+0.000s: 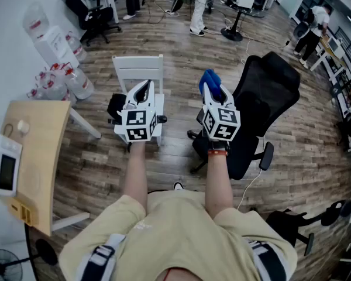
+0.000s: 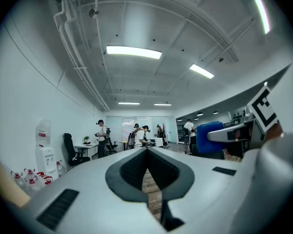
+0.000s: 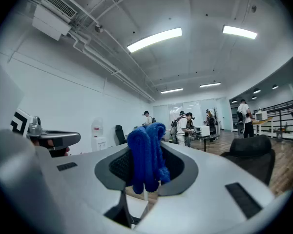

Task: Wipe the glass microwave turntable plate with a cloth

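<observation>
— What's worn?
— A pale yellow short-sleeved shirt [image 1: 164,227], dark shoulder straps [image 1: 102,257] and a red wristband [image 1: 217,151].
— And the left gripper [image 1: 144,88] and right gripper [image 1: 213,89]?
— White shells, dark grey pads [image 2: 133,170], and cubes [image 1: 137,125] with black-and-white square markers.

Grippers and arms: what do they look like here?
Both the left gripper and right gripper are white shells with dark textured fingers, each carrying a cube of black-and-white square markers. Forearms are bare below short beige sleeves; a red band circles the right wrist.
</observation>
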`<action>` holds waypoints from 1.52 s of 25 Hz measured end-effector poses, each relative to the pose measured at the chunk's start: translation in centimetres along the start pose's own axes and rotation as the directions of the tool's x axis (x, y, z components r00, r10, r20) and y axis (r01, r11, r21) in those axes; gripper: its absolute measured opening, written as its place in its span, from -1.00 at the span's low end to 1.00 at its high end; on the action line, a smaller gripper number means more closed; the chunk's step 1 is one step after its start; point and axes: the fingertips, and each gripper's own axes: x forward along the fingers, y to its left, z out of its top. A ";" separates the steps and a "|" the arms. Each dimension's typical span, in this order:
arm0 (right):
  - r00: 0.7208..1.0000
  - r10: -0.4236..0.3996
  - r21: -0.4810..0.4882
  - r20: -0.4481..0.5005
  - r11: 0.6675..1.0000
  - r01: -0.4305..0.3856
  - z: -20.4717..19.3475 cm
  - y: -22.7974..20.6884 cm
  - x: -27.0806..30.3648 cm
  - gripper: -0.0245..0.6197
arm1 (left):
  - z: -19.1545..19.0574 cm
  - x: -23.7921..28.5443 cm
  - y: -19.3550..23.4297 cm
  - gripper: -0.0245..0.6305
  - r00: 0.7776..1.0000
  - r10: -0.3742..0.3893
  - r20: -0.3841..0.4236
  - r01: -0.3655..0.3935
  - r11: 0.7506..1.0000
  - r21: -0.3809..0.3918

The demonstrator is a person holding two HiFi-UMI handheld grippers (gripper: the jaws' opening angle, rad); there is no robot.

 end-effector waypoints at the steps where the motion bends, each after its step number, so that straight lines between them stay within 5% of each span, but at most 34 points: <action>1: 1.000 0.017 -0.002 0.002 1.000 -0.017 0.0 0.3 0.2 -0.54 | 0.1 -0.1 0.0 -0.86 1.000 0.010 0.003 -0.010 1.000 0.001; 11: 0.963 0.268 0.003 -0.013 0.963 -0.268 -0.9 9.0 3.4 -0.54 | -0.3 -5.4 5.6 -0.86 0.973 0.229 0.002 -0.229 0.973 0.002; 20: 0.843 0.535 0.009 -0.047 0.845 -0.535 -2.2 22.7 4.4 -0.54 | -1.2 -14.5 13.4 -0.86 0.882 0.470 -0.024 -0.470 0.883 -0.002; 27: 0.699 0.712 0.033 -0.065 0.701 -0.712 -3.1 36.9 3.9 -0.54 | -1.9 -25.7 21.1 -0.86 0.759 0.649 -0.048 -0.650 0.760 -0.003; 32: 0.511 0.854 0.033 -0.099 0.516 -0.856 -4.9 50.9 0.0 -0.54 | -3.1 -37.3 27.1 -0.86 0.598 0.799 -0.064 -0.801 0.598 -0.013; 38: 0.313 0.938 0.070 -0.147 0.326 -0.943 -7.4 65.2 -5.3 -0.54 | -4.8 -49.1 33.4 -0.86 0.445 0.890 -0.100 -0.895 0.445 -0.017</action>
